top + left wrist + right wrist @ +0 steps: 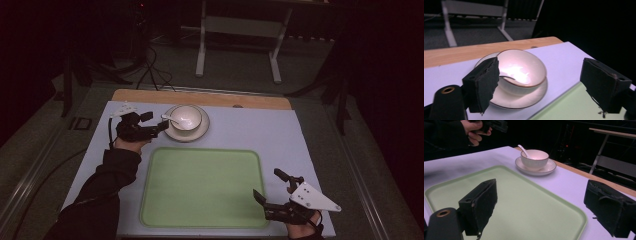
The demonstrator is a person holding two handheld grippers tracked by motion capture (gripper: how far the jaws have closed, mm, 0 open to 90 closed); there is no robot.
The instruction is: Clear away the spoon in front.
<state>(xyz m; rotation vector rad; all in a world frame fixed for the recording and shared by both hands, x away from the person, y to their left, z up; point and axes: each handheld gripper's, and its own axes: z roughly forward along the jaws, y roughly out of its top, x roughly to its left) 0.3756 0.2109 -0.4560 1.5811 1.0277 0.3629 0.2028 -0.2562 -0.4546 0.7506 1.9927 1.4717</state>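
The bowl (186,118), spoon (169,119) inside, sits on its saucer (202,131) just ahead of the left gripper (159,127), jaws wide. Right gripper (272,187) gapes wide beside the green tray (200,185).

Metal frame (239,37) beyond table (260,125)

Green tray (200,187) lies on pale table (280,135), nothing on it. Beyond tray's far left corner: white bowl (186,117) on saucer (200,132), spoon (170,119) resting in bowl, handle leaning left. Left gripper (159,127) just left of saucer, fingers close to its rim, apart. Right gripper (272,187) at tray's near right corner, fingers spread wide, holding nothing.
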